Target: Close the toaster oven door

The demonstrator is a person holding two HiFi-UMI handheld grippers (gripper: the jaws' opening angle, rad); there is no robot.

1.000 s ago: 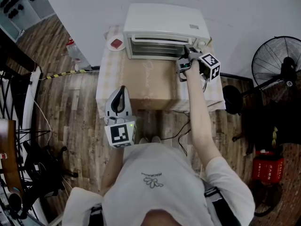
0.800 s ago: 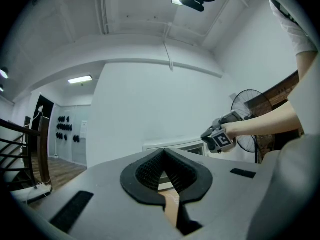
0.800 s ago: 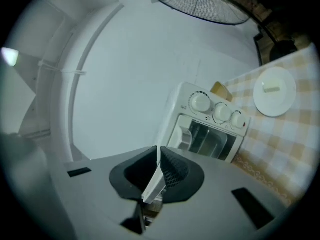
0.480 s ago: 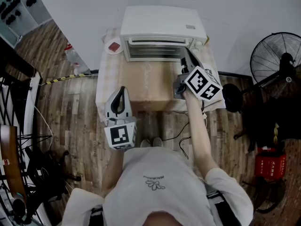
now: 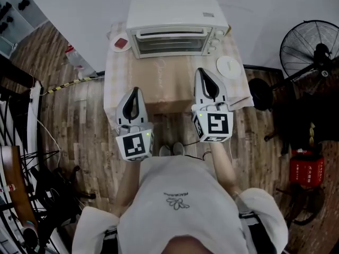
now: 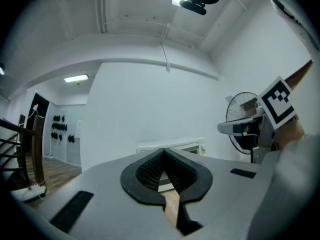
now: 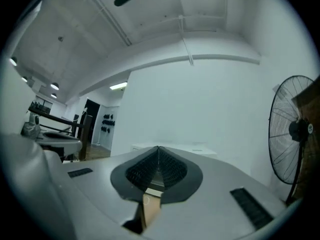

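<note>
The white toaster oven (image 5: 177, 20) stands at the back of the table, and its glass door (image 5: 169, 42) stands upright against the front. Both grippers hang over the table's near edge, well short of the oven and pointing at it. My left gripper (image 5: 135, 91) is shut and empty. My right gripper (image 5: 204, 72) has just been closing; its jaws now meet with nothing between them. The oven shows small beyond the shut pads of the left gripper (image 6: 164, 152) in the left gripper view. In the right gripper view, the oven's top (image 7: 195, 149) shows past the right gripper (image 7: 158, 148).
A brown cardboard sheet (image 5: 164, 83) covers the checked tablecloth (image 5: 114, 83) in front of the oven. A white plate (image 5: 229, 66) lies at the right, and a small dish with something red (image 5: 121, 42) at the back left. A black standing fan (image 5: 312, 49) is right of the table.
My right gripper has drawn back from the oven's right front corner to the table's near edge and rolled upright. The left gripper has stayed put.
</note>
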